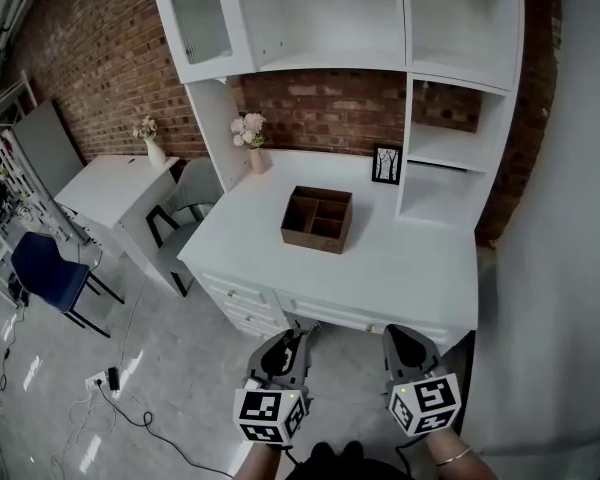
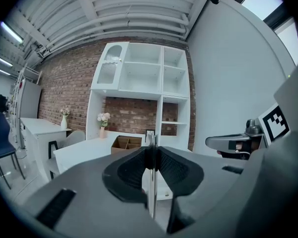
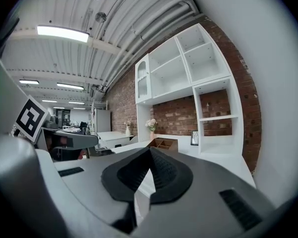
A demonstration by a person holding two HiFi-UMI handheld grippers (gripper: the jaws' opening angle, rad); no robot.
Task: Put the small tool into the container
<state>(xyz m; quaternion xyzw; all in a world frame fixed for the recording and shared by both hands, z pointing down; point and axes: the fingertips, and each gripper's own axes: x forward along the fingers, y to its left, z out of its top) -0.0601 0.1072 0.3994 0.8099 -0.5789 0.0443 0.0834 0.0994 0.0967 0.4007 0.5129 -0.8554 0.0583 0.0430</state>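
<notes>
While both grippers hang short of the desk edge — left gripper (image 1: 296, 334) pinching a thin, flat metal small tool (image 2: 151, 195), right gripper (image 1: 396, 334) pressed together — white desk (image 1: 400, 258) carries the brown compartmented container (image 1: 318, 219) mid-top; brick wall (image 1: 320, 98) behind.

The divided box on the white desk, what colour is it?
Brown, like dark wood. The brown divided box shows best in the head view.
</notes>
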